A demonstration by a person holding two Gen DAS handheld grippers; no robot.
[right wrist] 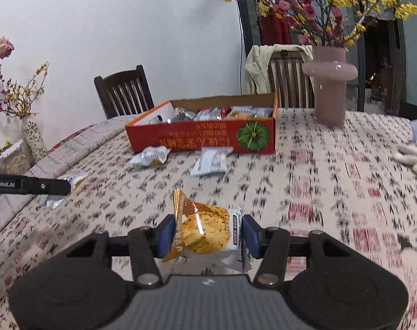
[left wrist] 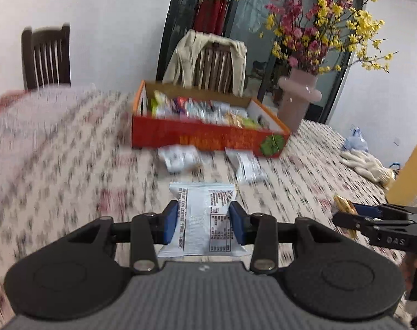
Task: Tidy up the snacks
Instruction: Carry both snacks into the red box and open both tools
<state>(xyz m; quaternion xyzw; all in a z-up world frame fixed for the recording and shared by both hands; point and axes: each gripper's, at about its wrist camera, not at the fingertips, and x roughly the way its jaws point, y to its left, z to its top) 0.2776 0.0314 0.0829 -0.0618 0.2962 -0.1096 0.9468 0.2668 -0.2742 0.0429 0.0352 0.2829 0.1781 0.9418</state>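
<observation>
Snacks held number two — one in each tool. The left hand-held gripper (left wrist: 203, 221) is clamped on a white snack packet (left wrist: 203, 220) with printed text, its blue pads pressing both sides; the right hand-held gripper (right wrist: 207, 235) is clamped on an orange biscuit packet (right wrist: 205, 231) with a clear window. Both packets sit lifted above the desk (right wrist: 332, 192), which wears a patterned cloth.

Loose on the cloth lie two more silver-white packets: a crumpled packet (right wrist: 150, 156) and a flat packet (right wrist: 210, 161), both just beside the near wall of the one red snack box (right wrist: 203, 136). The box stands toward the far edge of the desk, open-topped, already holding many wrapped snacks; the count inside cannot be told.

One pink vase (right wrist: 329, 82) with red and yellow blossoms stands near the far edge, just right of the box. A pair of white gloves (right wrist: 414, 155) lies at the right edge. Two dark wooden chairs stand beyond the far edge — a bare chair (right wrist: 124, 90) and a second chair (right wrist: 286, 79) draped with a beige jacket.

Between the held packets and the box the cloth is open apart from the two loose packets; the widest bare stretch runs along the right half of the desk toward the gloves.
</observation>
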